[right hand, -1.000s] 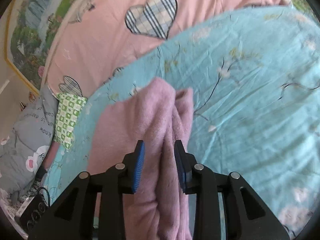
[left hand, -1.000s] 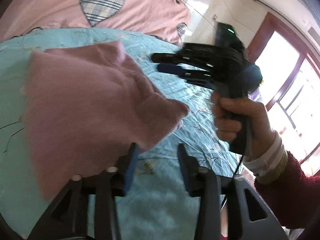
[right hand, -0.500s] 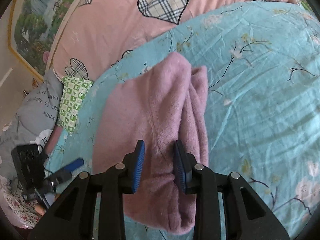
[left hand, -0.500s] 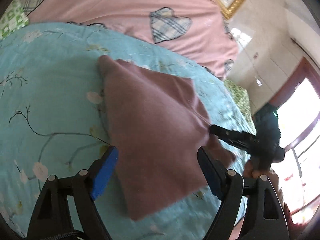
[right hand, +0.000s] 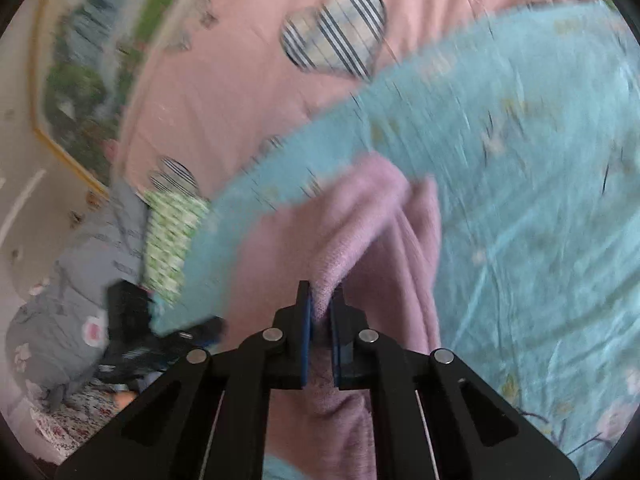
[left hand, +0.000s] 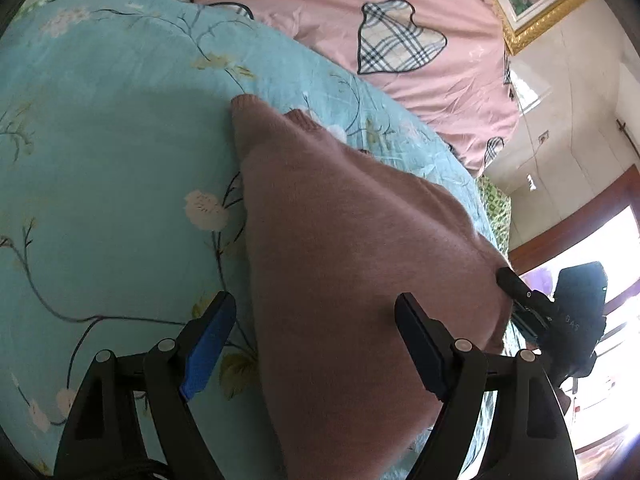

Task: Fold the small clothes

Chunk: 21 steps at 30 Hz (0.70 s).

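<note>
In the left wrist view, the left claw (left hand: 316, 336) stands wide open at 6 o'clock and holds nothing; its two fingers (left hand: 210, 340) lie on either side of the pink sweater (left hand: 352, 264). The sweater lies on the blue floral sheet (left hand: 100, 184) of the bed, with its narrow end toward 11 o'clock. At 3 o'clock the right claw (left hand: 510, 282) touches the sweater's edge, but its tips are hidden there.

In the right wrist view, which is blurred, the right claw (right hand: 320, 328) is closed tight on a raised fold of the sweater (right hand: 360, 216), and the cloth is pinched between its pads. The sweater runs from 6 o'clock up to the middle of the picture. The sheet (right hand: 540, 200) spreads toward 3 o'clock. At 8 o'clock the black body of the left claw (right hand: 160, 340) shows, just beside the sheet's edge.

Farther away, a pink quilt (right hand: 224, 92) with checked hearts (right hand: 336, 28) covers the bed toward 12 o'clock. A framed picture (right hand: 80, 64) hangs at 10 o'clock.
</note>
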Each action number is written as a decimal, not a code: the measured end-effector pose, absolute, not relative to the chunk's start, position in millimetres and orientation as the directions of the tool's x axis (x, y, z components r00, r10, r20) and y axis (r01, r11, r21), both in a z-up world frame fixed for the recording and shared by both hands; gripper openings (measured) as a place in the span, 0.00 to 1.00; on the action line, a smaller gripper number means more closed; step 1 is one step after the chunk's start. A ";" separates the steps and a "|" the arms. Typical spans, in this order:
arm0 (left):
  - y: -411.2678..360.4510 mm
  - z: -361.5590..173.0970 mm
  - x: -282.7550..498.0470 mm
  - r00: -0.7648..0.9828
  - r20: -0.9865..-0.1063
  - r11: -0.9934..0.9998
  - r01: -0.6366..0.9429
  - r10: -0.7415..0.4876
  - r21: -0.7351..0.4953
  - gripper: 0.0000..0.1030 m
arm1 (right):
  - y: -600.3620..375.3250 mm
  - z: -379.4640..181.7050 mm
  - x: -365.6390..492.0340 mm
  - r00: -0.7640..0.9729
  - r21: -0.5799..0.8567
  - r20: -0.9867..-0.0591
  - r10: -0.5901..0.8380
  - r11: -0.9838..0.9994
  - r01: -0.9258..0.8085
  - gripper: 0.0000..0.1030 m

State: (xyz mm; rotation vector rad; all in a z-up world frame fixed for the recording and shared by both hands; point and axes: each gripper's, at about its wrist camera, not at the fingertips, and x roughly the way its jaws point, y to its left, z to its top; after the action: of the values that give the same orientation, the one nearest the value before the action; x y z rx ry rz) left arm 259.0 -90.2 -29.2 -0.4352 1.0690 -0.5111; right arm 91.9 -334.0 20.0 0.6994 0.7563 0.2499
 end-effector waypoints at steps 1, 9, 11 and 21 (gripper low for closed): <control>-94.4 -31.9 263.7 0.378 -0.717 0.806 0.180 -0.586 -0.564 0.80 | -335.0 18.2 92.5 0.705 0.642 -0.563 0.431 0.766 0.044 0.08; -122.2 -71.4 279.6 0.304 -0.768 0.825 0.157 -0.564 -0.544 0.88 | -343.2 -44.6 104.2 0.639 0.625 -0.651 0.410 0.767 0.145 0.08; -126.6 -71.0 279.7 0.316 -0.774 0.835 0.176 -0.549 -0.521 0.88 | -343.2 -39.6 102.4 0.643 0.622 -0.650 0.405 0.770 0.144 0.11; -133.9 -73.3 282.8 0.339 -0.758 0.830 0.226 -0.558 -0.510 0.73 | -342.8 -48.6 131.0 0.576 0.586 -0.702 0.418 0.799 0.135 0.59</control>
State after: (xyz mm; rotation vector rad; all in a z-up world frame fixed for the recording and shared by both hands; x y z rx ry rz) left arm 282.8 -133.9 -73.3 -0.3413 1.1153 -0.5230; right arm 131.0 -342.8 -48.6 0.6474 0.9583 0.1800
